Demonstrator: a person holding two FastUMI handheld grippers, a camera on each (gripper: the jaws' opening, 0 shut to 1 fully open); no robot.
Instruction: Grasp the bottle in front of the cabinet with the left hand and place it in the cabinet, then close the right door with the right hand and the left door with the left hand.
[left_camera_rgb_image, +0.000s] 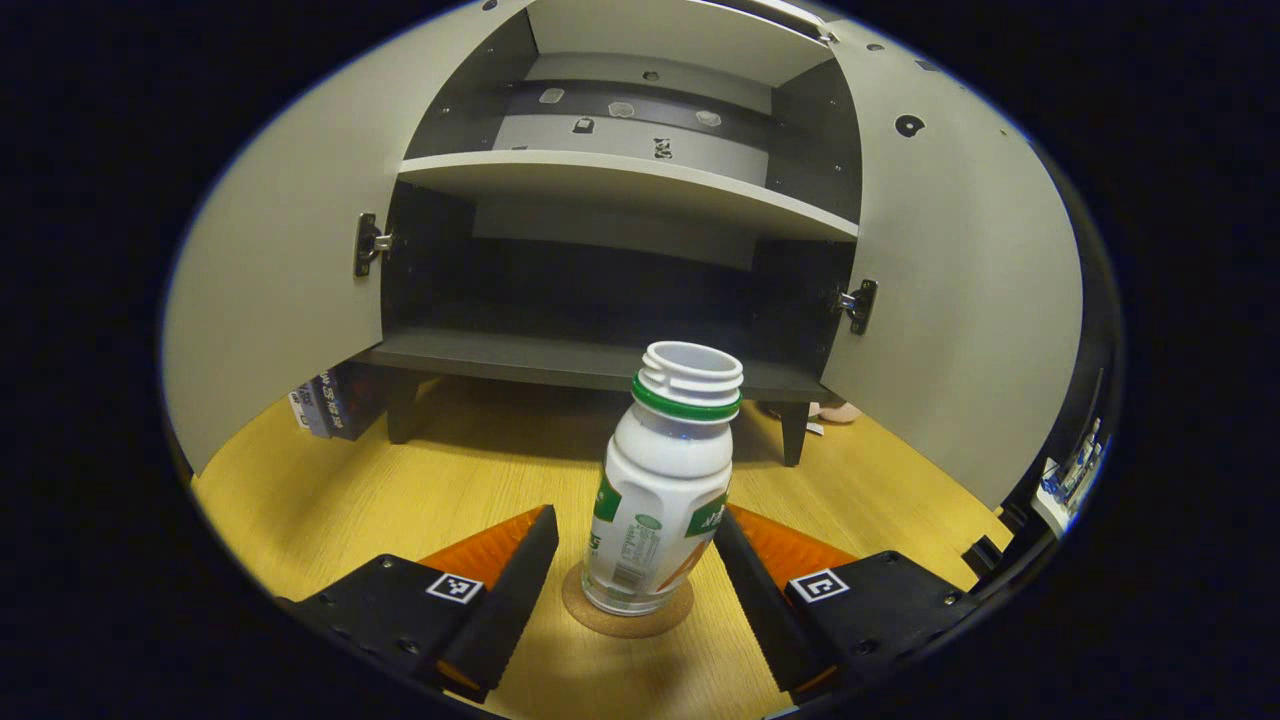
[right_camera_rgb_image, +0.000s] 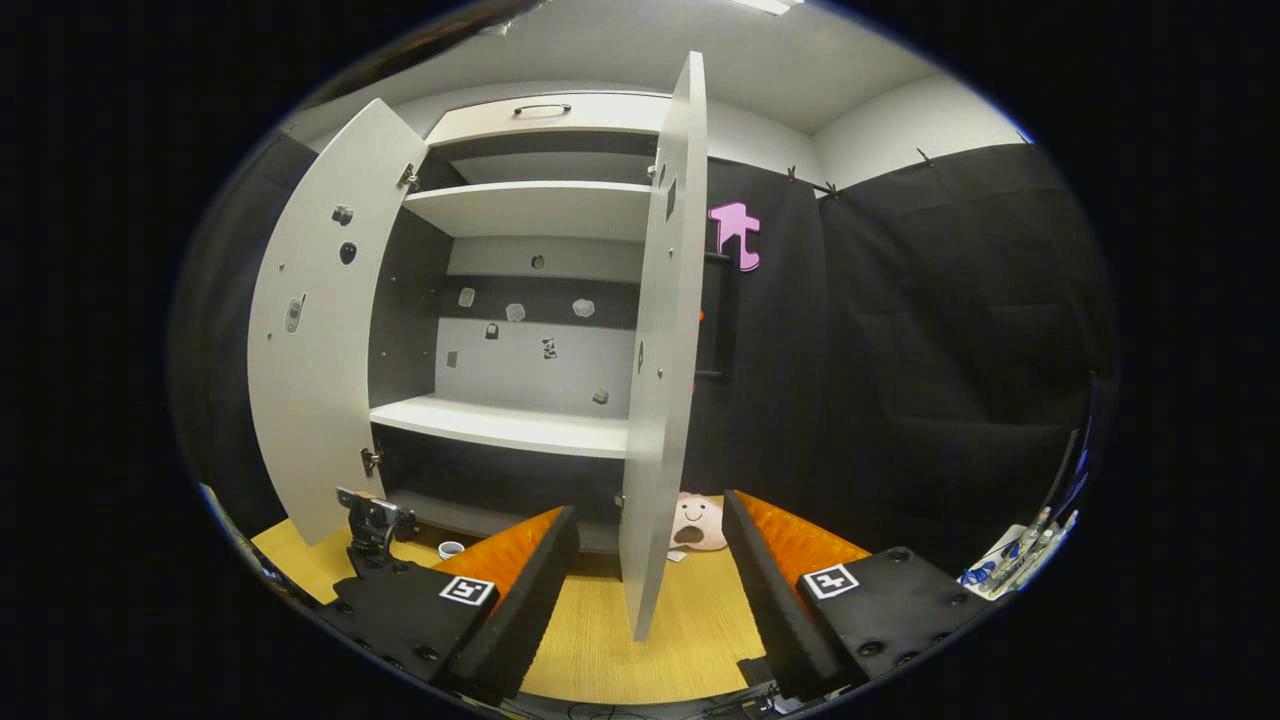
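Observation:
A white bottle with a green neck ring and no cap stands on a round cork coaster in the left gripper view, just before the cabinet's dark bottom shelf. My left gripper is open, one finger on each side of the bottle's lower half; the right finger looks very close to it. Both cabinet doors are open: left door, right door. In the right gripper view, my right gripper is open with the right door seen edge-on between its fingers.
The cabinet stands on short legs on a yellow wooden tabletop. A white middle shelf spans it. A pink plush toy lies by the cabinet's right foot. Dark books sit under the left door. Small items lie at the far right.

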